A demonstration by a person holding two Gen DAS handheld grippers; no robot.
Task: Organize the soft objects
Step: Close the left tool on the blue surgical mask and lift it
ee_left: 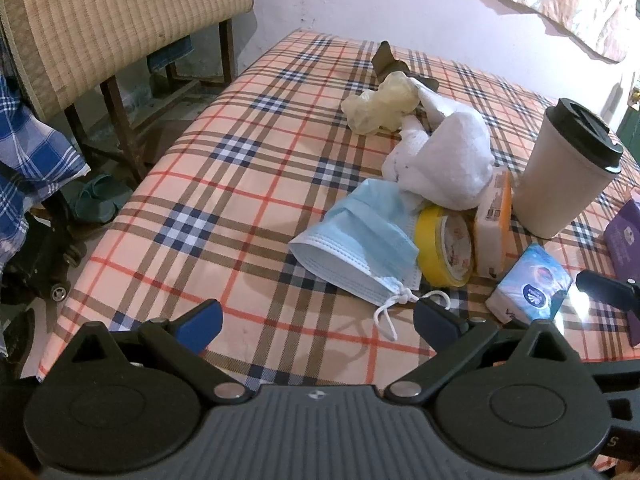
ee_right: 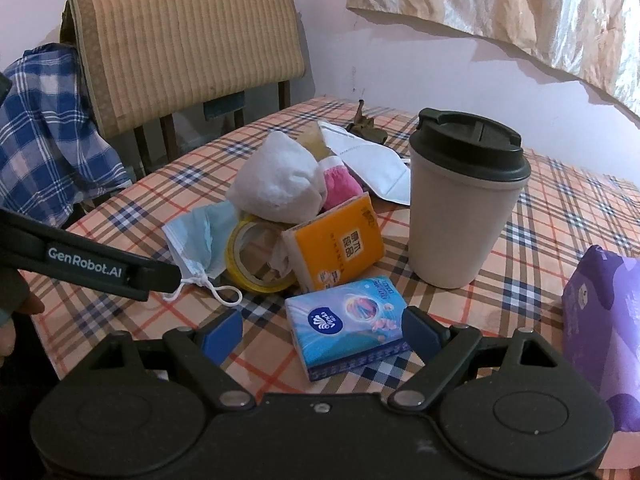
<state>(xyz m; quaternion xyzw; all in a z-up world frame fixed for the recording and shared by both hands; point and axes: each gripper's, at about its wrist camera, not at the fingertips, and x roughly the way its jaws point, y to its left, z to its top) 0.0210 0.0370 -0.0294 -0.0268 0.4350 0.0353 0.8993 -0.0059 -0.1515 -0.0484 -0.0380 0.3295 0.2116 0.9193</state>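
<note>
Stock on the counter (ee_left: pixel 240 184) (checked cloth over it), listed from my two claws. Left claw (ee_left: pixel 318 322): spread wide, empty, hovering low at the near edge. Right claw (ee_right: pixel 322 334): likewise spread and empty, its blue pads flanking but, as far as I can tell, not touching the blue tissue pack (ee_right: pixel 346 322) lying flat between them. Item: blue face mask (ee_left: pixel 360 244), just ahead of my left claw, its white ear loop (ee_left: pixel 394 312) trailing almost to the right-hand pad. Item: yellow tape roll (ee_left: pixel 444 246), standing on edge against the mask's far side. Item: orange tissue pack (ee_right: pixel 338 246), upright and leaning, ahead of my right claw. Item: white cloth bundle (ee_left: pixel 444 156), heaped on top of mask and tape, further ahead. Item: yellowish gloves (ee_left: pixel 380 104), beyond the bundle. Item: pink cloth (ee_right: pixel 340 184) and a white folded mask (ee_right: pixel 372 164), behind the bundle. Item: lidded cup (ee_right: pixel 466 200), ahead and to the right of my right claw. Risks, as I judge them: pulling the mask would drag the tape roll over and slump the bundle, since both rest on it; snagging only the loop would stretch it rather than lift the mask; a wide sweep right could tip the cup.
</note>
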